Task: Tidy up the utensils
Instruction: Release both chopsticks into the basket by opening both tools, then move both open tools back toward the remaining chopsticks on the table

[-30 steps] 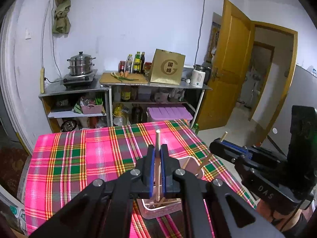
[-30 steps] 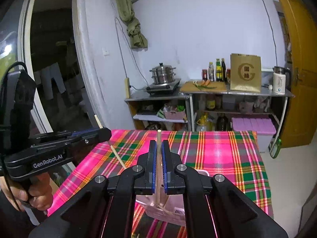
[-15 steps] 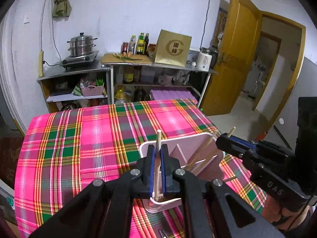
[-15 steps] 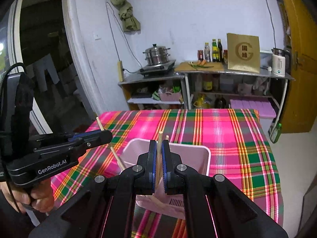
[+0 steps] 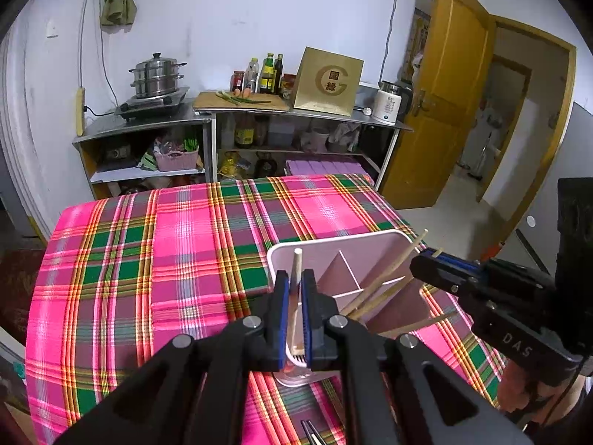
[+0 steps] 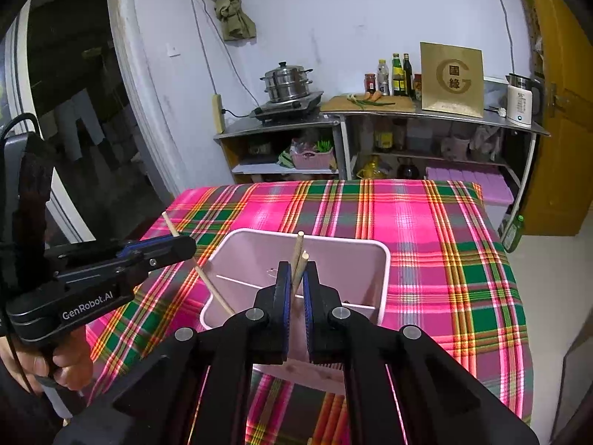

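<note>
A pink divided utensil holder (image 5: 374,244) (image 6: 348,248) stands on the plaid tablecloth. My left gripper (image 5: 295,289) is shut on a wooden chopstick (image 5: 295,270) whose lower end dips into the holder's left compartment; it also shows in the right wrist view (image 6: 178,248). My right gripper (image 6: 295,278) is shut on wooden chopsticks (image 6: 298,259) over the holder; it also shows in the left wrist view (image 5: 426,259). Several chopsticks (image 5: 381,282) lean inside the holder.
The plaid-covered table (image 5: 166,244) stretches ahead. Dark utensil tips (image 5: 311,432) lie at the near edge. Metal shelves (image 5: 207,118) with a steamer pot, bottles and a kettle stand behind. An open wooden door (image 5: 452,85) is at right.
Both grippers have tilted down and lowered toward the holder with their chopsticks; the holder now shows fully, and the chopstick ends reach into it.
</note>
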`<state>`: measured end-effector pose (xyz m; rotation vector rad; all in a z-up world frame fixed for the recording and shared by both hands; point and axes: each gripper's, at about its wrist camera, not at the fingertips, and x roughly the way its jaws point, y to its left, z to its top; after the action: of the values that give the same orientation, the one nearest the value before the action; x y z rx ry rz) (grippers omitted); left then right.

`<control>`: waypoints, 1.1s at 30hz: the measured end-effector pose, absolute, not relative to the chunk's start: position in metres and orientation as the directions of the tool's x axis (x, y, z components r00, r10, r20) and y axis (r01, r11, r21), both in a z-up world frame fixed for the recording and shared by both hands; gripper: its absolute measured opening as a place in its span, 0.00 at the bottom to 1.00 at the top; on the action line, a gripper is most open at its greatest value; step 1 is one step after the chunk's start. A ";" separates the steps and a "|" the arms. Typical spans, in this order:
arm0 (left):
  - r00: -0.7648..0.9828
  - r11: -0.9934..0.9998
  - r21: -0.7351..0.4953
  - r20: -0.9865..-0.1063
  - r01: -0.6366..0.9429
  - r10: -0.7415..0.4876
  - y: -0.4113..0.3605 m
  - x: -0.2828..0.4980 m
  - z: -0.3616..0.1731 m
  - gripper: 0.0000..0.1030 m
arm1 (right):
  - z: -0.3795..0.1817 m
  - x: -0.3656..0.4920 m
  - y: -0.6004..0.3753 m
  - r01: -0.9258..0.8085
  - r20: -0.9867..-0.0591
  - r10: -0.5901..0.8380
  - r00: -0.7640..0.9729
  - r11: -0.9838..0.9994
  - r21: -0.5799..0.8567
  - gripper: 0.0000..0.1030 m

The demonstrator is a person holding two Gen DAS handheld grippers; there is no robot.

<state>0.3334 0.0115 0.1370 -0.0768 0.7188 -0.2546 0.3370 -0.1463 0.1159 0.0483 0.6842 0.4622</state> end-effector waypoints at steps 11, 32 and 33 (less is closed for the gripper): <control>0.774 0.969 -0.149 -0.582 0.198 -0.248 0.024 0.283 0.149 0.21 | 0.136 0.289 -0.170 -0.388 -0.538 0.422 0.729 0.903 0.183 0.17; 0.783 0.966 -0.157 -0.565 0.207 -0.260 0.020 0.142 0.089 0.24 | 0.093 0.149 -0.214 -0.375 -0.518 0.413 0.749 0.909 0.182 0.17; 0.779 0.965 -0.164 -0.570 0.203 -0.260 0.021 0.139 0.085 0.24 | 0.090 0.145 -0.215 -0.374 -0.520 0.412 0.748 0.909 0.182 0.17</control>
<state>0.1390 0.0212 0.0847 -0.0952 0.6293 -0.2508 0.1448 -0.2152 0.0896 0.0676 0.5848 0.4303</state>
